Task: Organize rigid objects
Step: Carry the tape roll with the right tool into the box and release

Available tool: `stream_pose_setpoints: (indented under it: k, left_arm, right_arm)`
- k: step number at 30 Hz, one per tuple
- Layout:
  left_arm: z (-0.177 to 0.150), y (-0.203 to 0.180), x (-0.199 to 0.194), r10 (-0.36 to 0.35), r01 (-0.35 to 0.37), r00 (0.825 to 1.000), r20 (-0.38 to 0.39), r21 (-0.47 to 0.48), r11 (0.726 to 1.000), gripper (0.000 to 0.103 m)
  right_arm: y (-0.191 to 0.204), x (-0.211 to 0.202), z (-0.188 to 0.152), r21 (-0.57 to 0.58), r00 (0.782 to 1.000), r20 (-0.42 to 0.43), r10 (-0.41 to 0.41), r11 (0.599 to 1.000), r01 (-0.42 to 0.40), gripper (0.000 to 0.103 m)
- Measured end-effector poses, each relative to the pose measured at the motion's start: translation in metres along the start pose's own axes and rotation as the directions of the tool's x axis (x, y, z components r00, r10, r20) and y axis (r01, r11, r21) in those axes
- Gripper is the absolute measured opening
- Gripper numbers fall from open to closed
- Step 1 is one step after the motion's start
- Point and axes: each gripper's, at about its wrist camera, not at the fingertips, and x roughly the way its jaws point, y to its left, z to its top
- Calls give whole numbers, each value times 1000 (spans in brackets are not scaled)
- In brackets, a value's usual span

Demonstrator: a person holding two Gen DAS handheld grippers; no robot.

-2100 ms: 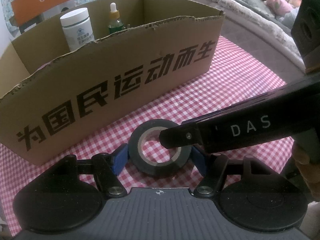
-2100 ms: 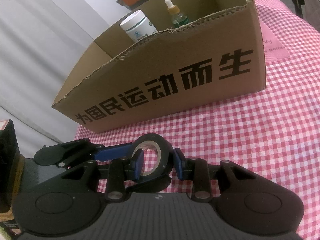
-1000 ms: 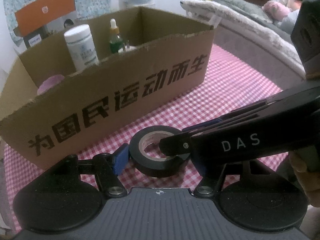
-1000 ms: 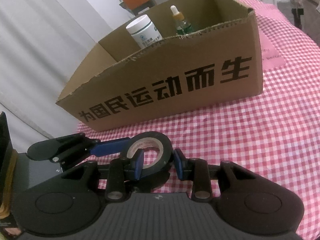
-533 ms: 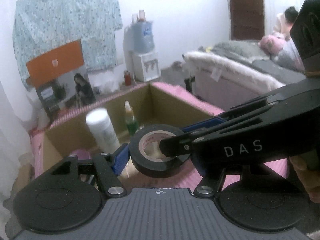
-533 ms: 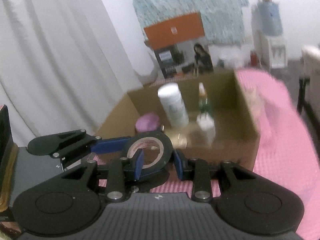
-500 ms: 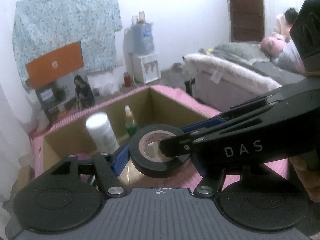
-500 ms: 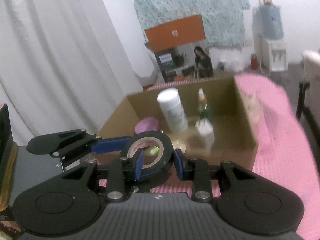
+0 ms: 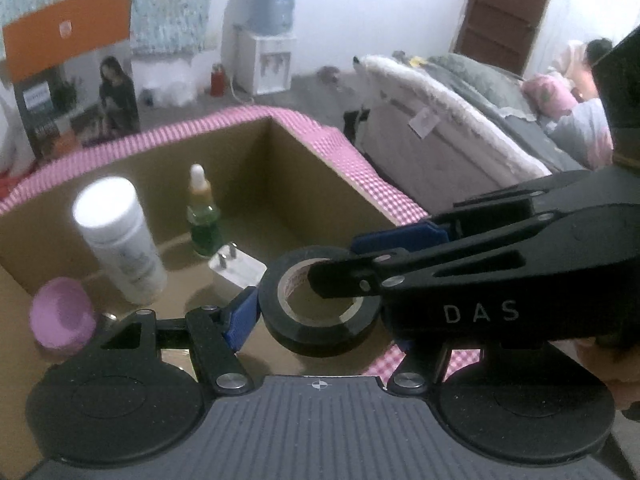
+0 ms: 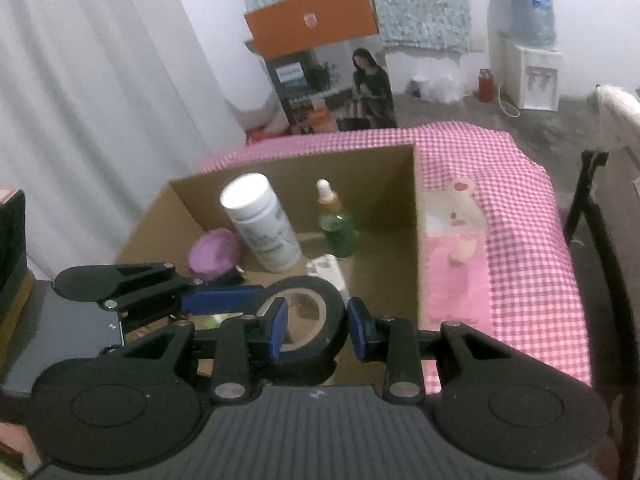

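A black tape roll (image 9: 320,340) hangs over the open cardboard box (image 9: 320,184). My left gripper (image 9: 320,320) is shut across its outer width, the right pad hidden behind the other tool. My right gripper (image 10: 316,328) is shut on the roll's wall (image 10: 312,286), one pad inside the hole and one outside. In the left wrist view the right gripper (image 9: 356,260) reaches in from the right. In the box (image 10: 416,240) stand a white bottle (image 9: 120,240) and a green dropper bottle (image 9: 204,216); a white plug (image 9: 236,266) and a purple cup (image 9: 62,314) lie there too.
The box sits on a pink checked tablecloth (image 10: 500,184). A bed (image 9: 460,120) with a person lying on it is at the right, a water dispenser (image 9: 268,52) at the back wall, and a white curtain (image 10: 100,80) at the left.
Both grippers rose with the tape roll and carried it from in front of the box's printed wall to above its open inside. The grips look the same.
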Motion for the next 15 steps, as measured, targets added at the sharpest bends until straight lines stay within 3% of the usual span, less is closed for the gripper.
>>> stream_pose_setpoints:
  k: [9, 15]
  left_arm:
    - [1, 8, 24, -26, 23, 998, -50, -67, 998, 67]
    - [1, 9, 24, -8, 7, 1000, -16, -71, 997, 72]
  right_arm:
    - [-5, 2, -5, -35, 1000, -6, -19, 999, 18, 36]
    - [-12, 2, -8, -16, 1000, 5, -12, 1000, 12, 36]
